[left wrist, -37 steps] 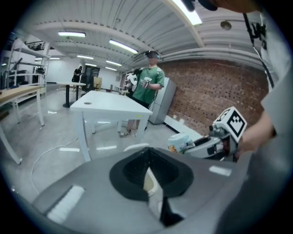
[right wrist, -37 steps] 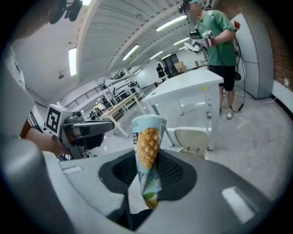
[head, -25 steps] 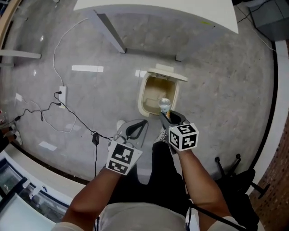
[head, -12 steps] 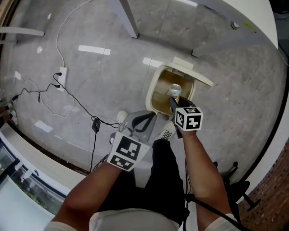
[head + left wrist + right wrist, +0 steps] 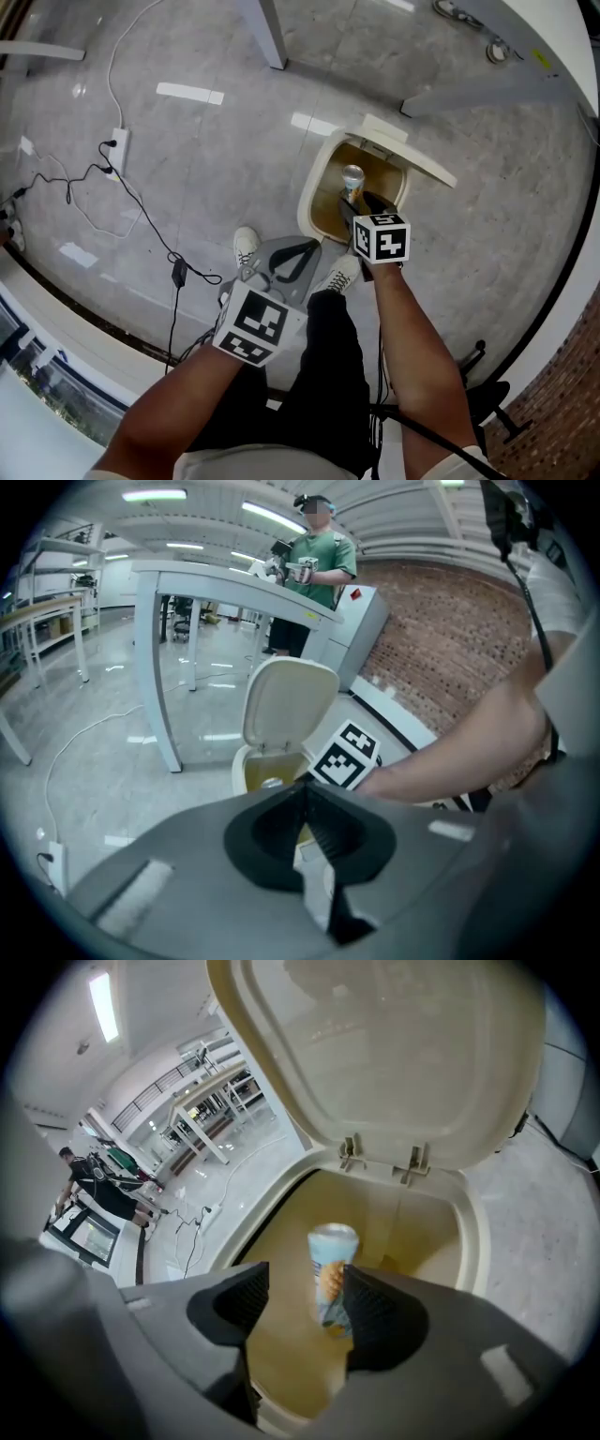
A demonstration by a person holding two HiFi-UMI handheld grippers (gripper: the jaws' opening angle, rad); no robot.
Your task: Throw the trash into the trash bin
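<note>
Trash bin (image 5: 317, 186) is cream, tan inside; can (image 5: 333, 1274) is pale blue with orange print; floor (image 5: 206, 169) is mottled grey; wall (image 5: 441, 639) is red brick; marker cube (image 5: 381, 237) bears black-and-white squares.

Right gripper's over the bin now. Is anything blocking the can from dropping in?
Nothing visible does. The lid is up, and the can sits over the open bin, between the jaws of the right gripper, which have just been opening. Only the bin's inside lies below it.

You're standing in what looks like a robotics lab or open workroom. It has a polished grey floor (image 5: 187, 187), white tables (image 5: 216, 578) on metal legs, a brick wall (image 5: 441, 639), strip lights (image 5: 155, 495) overhead, and a power strip (image 5: 116, 142) trailing cables (image 5: 141, 211) across the floor.
</note>
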